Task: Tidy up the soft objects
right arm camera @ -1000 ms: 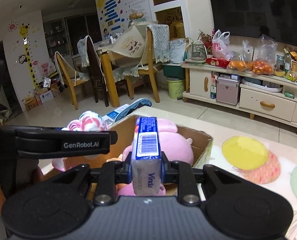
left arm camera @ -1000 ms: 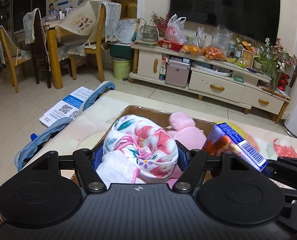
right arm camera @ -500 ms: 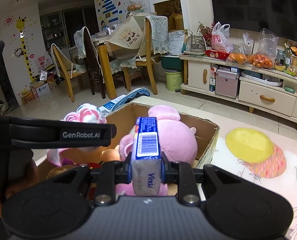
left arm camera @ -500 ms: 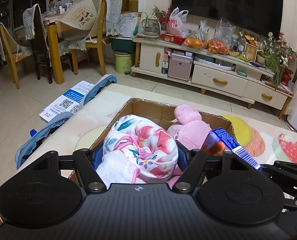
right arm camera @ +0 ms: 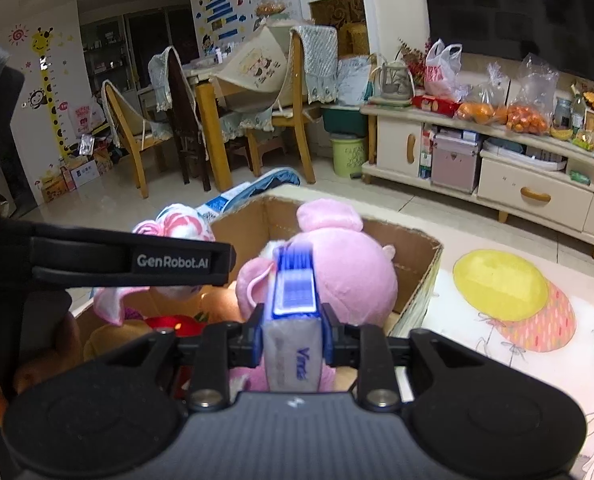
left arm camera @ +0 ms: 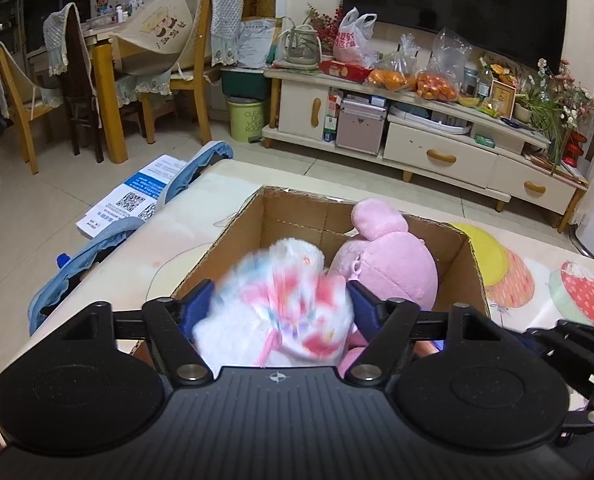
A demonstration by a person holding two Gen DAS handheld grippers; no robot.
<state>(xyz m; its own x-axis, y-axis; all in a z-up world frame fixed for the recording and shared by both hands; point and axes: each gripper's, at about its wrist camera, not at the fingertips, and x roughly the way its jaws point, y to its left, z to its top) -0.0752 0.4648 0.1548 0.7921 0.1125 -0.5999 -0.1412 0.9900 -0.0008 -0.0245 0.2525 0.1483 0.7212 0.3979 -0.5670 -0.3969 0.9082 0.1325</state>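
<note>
My left gripper (left arm camera: 279, 306) is shut on a bundled floral cloth (left arm camera: 285, 300), white with pink and blue print, blurred by motion, held over the near end of an open cardboard box (left arm camera: 297, 210). A pink plush toy (left arm camera: 393, 256) lies in the box on the right. My right gripper (right arm camera: 295, 330) is shut on a blue and white tissue pack (right arm camera: 295, 304), held just above the pink plush (right arm camera: 337, 264) in the box (right arm camera: 421, 276). The floral cloth (right arm camera: 177, 226) and the left gripper's body (right arm camera: 129, 260) show at the left of the right wrist view.
The box sits on a table covered by a cloth with a balloon print (left arm camera: 509, 276). A blue garment (left arm camera: 77, 264) hangs off the table's left edge. Papers (left arm camera: 137, 196) lie on the floor. Chairs (left arm camera: 81, 80) and a TV cabinet (left arm camera: 437, 136) stand beyond.
Both grippers have dropped lower over the box. The floral cloth is now blurred and lower in the box. The tissue pack has left the left wrist view and sits closer to the plush.
</note>
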